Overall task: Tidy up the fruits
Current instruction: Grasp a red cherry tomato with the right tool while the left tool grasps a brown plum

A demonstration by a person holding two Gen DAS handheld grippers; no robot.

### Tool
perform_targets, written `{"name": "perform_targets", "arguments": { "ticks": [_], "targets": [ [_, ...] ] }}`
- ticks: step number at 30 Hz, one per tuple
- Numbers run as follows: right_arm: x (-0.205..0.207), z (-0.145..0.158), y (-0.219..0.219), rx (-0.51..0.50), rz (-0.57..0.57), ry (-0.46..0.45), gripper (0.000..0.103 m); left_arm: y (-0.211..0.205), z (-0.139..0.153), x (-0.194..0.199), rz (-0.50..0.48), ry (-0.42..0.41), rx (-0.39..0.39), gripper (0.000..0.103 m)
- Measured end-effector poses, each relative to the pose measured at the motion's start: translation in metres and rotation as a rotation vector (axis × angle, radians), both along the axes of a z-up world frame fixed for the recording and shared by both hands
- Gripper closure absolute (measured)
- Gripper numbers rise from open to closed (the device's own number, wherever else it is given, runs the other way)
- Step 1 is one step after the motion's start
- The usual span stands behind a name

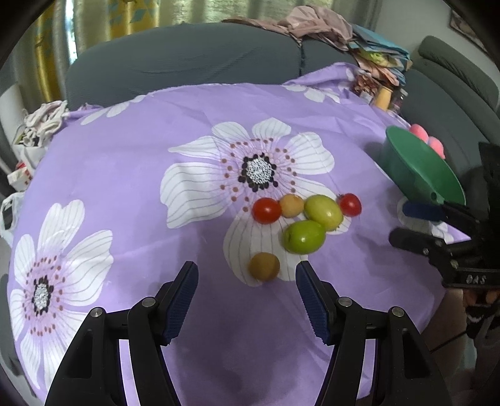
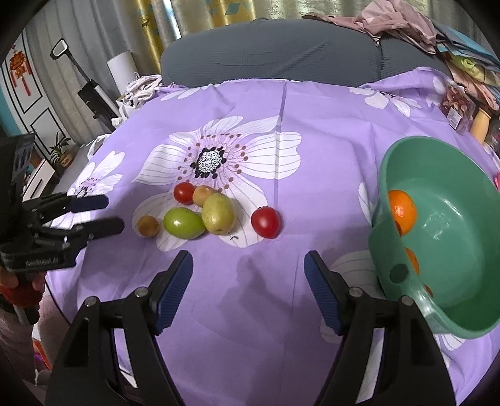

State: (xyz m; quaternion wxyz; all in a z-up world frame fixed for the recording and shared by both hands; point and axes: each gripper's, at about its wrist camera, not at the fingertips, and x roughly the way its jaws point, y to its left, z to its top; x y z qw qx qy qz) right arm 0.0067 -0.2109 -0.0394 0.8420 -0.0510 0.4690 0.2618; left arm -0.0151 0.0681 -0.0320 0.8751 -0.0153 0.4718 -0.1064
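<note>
Several fruits lie grouped on the purple flowered cloth: two red tomatoes (image 1: 266, 210) (image 1: 350, 204), two green fruits (image 1: 303, 236) (image 1: 323, 211), a yellowish fruit (image 1: 291, 205) and a small brown fruit (image 1: 264, 266). My left gripper (image 1: 247, 299) is open and empty, just before the brown fruit. My right gripper (image 2: 248, 293) is open and empty, short of the right tomato (image 2: 265, 222). A green bowl (image 2: 453, 250) at the right holds oranges (image 2: 402, 212). The bowl also shows in the left wrist view (image 1: 418, 165).
A grey sofa (image 1: 187, 59) stands behind the table, with piled clothes (image 1: 312, 22) on its back. Jars and packets (image 1: 381, 90) sit at the table's far right. Pink objects (image 1: 431, 140) lie behind the bowl. Bags (image 1: 18, 175) hang off the left edge.
</note>
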Motion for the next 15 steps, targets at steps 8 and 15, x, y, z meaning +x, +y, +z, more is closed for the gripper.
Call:
{"name": "perform_targets", "arguments": {
  "ticks": [8, 15],
  "targets": [
    [0.012, -0.010, 0.004, -0.009, 0.007, 0.024, 0.040, -0.017, -0.006, 0.003, -0.075, 0.003, 0.002, 0.038],
    [0.025, -0.018, 0.011, -0.019, 0.020, 0.036, 0.051, -0.029, -0.014, 0.011, -0.110, 0.026, 0.016, 0.049]
  ]
}}
